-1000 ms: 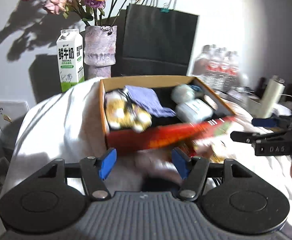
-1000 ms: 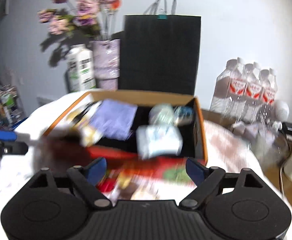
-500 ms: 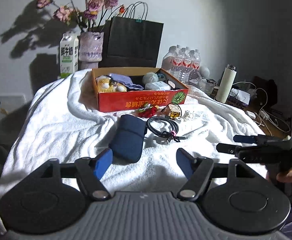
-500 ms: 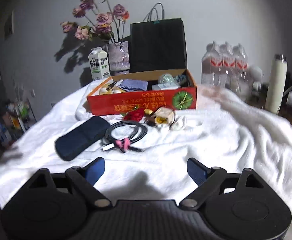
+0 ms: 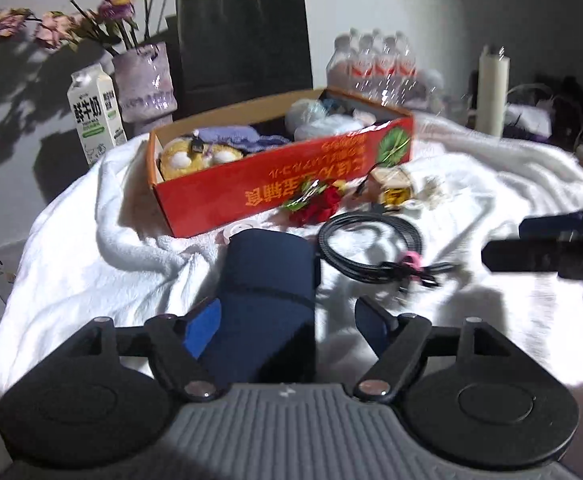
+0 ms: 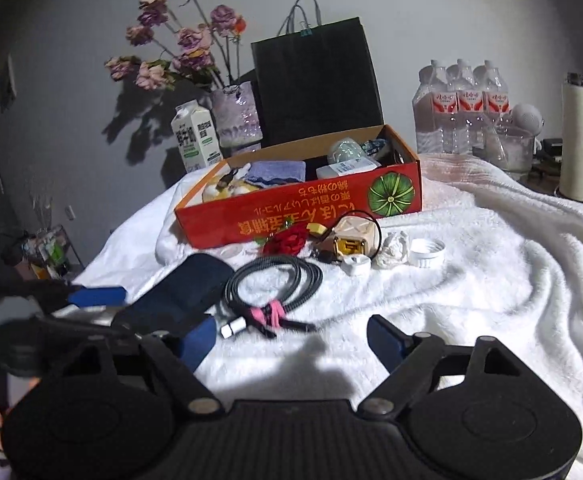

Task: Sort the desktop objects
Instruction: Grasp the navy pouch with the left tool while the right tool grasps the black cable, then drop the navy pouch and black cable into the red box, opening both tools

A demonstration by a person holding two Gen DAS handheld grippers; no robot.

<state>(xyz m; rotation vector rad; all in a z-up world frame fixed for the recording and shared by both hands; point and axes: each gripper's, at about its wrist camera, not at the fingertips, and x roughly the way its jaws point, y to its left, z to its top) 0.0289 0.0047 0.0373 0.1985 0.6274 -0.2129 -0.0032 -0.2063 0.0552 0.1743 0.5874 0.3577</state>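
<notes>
A navy pouch (image 5: 267, 296) (image 6: 179, 296) lies on the white towel. My left gripper (image 5: 287, 322) (image 6: 91, 308) straddles its near end, jaws closing; the left pad is at the pouch's edge and the right pad stands clear of it. To its right a coiled black cable (image 5: 371, 240) (image 6: 275, 280) with a pink tie rests on the towel. My right gripper (image 6: 291, 340) (image 5: 551, 240) hovers over bare towel just before the cable's plug, jaws closing with nothing between them. Behind stands the red cardboard box (image 5: 283, 188) (image 6: 299, 216), holding several items.
In front of the box lie a red flower (image 6: 287, 240), a beige charger (image 6: 347, 240), crumpled paper (image 6: 393, 248) and a white cap (image 6: 427, 252). At the back are a milk carton (image 6: 193, 140), a flower vase (image 6: 237, 120), a black paper bag (image 6: 315, 80), water bottles (image 6: 459, 108) and a white flask (image 6: 577, 140).
Both grippers drew back from the box. The left one then dropped forward onto the navy pouch, which now lies between its fingers, and it has come into the right wrist view.
</notes>
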